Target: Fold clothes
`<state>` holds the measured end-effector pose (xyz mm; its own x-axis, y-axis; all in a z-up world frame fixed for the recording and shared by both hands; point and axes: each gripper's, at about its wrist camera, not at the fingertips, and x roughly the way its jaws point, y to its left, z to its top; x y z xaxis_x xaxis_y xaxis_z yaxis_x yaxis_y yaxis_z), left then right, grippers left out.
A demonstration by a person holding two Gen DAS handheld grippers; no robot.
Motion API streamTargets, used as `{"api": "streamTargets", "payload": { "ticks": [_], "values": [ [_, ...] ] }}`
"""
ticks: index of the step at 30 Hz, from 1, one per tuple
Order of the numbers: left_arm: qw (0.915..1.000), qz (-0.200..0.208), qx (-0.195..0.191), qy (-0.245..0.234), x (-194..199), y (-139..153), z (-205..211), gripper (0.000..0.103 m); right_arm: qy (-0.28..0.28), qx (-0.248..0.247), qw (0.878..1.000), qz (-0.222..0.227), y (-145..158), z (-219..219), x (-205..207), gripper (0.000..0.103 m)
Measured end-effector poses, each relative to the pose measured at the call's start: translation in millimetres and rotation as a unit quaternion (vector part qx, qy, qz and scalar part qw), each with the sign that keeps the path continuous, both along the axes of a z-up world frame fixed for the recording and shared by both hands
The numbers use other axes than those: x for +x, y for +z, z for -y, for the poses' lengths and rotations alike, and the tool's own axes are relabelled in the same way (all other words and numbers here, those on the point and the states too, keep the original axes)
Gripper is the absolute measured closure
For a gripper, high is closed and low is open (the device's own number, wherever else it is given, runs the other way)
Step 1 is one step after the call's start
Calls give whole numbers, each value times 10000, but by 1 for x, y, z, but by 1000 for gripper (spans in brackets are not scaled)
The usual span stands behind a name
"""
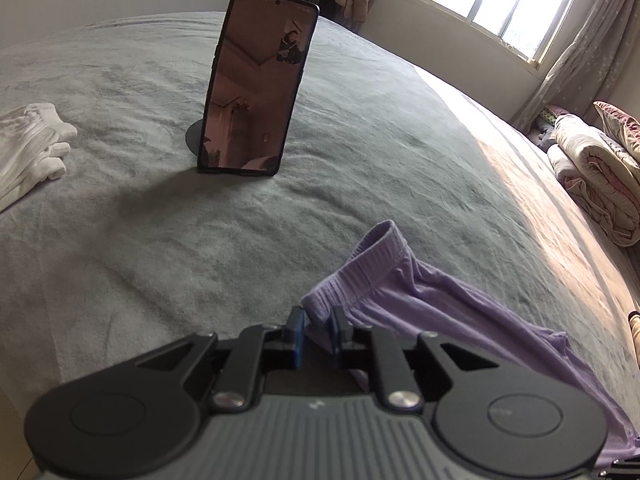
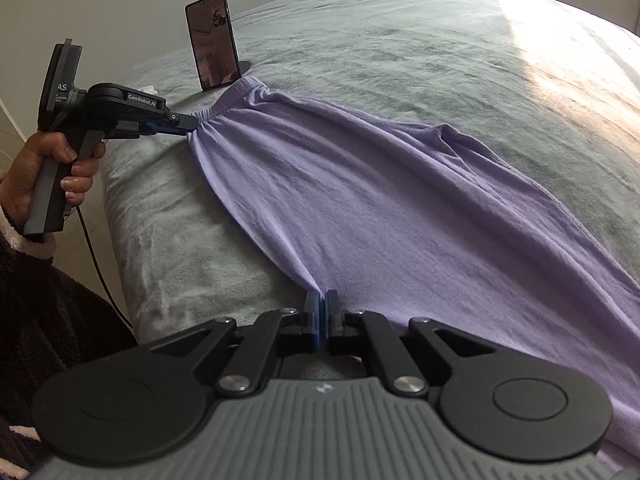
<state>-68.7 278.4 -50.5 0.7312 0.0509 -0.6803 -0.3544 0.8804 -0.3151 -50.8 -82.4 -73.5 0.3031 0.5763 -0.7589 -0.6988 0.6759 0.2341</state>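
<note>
I have the purple garment [image 2: 360,184] spread flat on the bed [image 2: 400,40], unfolded. Left tool [image 1: 318,326] slightly spread around its waistband; right tool [image 2: 321,308] pinching its near edge. All folding remains.

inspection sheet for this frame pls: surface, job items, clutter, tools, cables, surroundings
Surface: grey blanket covering bed, sunlit on far side.
Job's things: purple pants laid flat; white garment bunched aside.
Clutter: phone upright on stand.
Grippers: left tool slightly open, waistband between pads; right tool shut on pants edge.
Cables: black cable hanging from left tool.
Surroundings: window, curtain, folded quilts.
</note>
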Motion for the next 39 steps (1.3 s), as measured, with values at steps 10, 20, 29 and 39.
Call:
{"api": "streamTargets", "payload": {
  "ticks": [10, 20, 29, 39],
  "values": [
    [9939, 968, -11, -531, 19, 19, 9, 78, -779, 719, 9943, -122, 26, 26, 35, 65],
    [9894, 918, 86, -1126, 56, 0, 31, 90, -1053, 894, 9899, -323, 16, 29, 110, 65],
    [9914, 679, -6, -1116, 70, -16, 22, 90, -661, 1052, 9893, -763, -8, 23, 150, 65],
    [9911, 656, 32, -1160, 71, -19, 20, 90, -648, 1687, 9771, -1122, -24, 17, 165, 76]
  ]
}}
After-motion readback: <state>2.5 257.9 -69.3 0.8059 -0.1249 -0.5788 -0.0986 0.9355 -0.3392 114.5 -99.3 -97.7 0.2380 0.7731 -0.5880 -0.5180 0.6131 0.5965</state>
